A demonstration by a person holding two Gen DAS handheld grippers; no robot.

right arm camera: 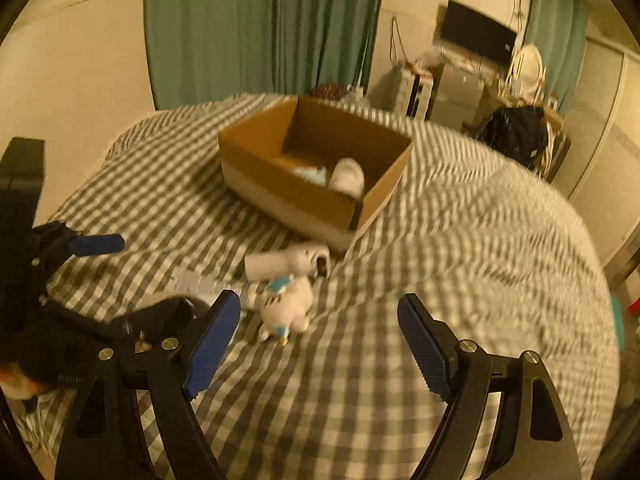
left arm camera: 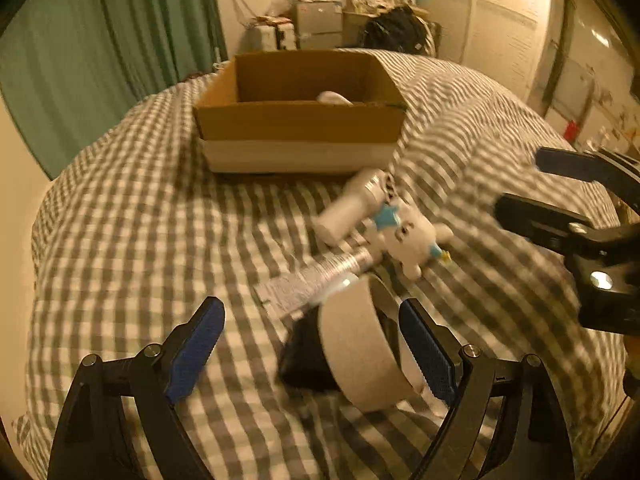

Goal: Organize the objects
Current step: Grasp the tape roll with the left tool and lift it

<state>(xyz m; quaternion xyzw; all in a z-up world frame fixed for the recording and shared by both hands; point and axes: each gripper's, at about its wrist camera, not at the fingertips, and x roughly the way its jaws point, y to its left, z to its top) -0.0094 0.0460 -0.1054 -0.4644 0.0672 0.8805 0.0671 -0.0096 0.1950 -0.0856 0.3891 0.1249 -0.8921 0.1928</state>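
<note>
Two hand-held grippers hang over a bed with a grey-and-white checked cover, both with jaws spread and pinching nothing. The left hand-held gripper has a wide beige tape roll between its blue pads, close to the right pad; contact is unclear. The right hand-held gripper frames bare cover, with a small white plush toy with blue trim near its left pad. Beyond lie a white cylindrical bottle and a silvery tube. An open brown cardboard box holds a white rounded object.
</note>
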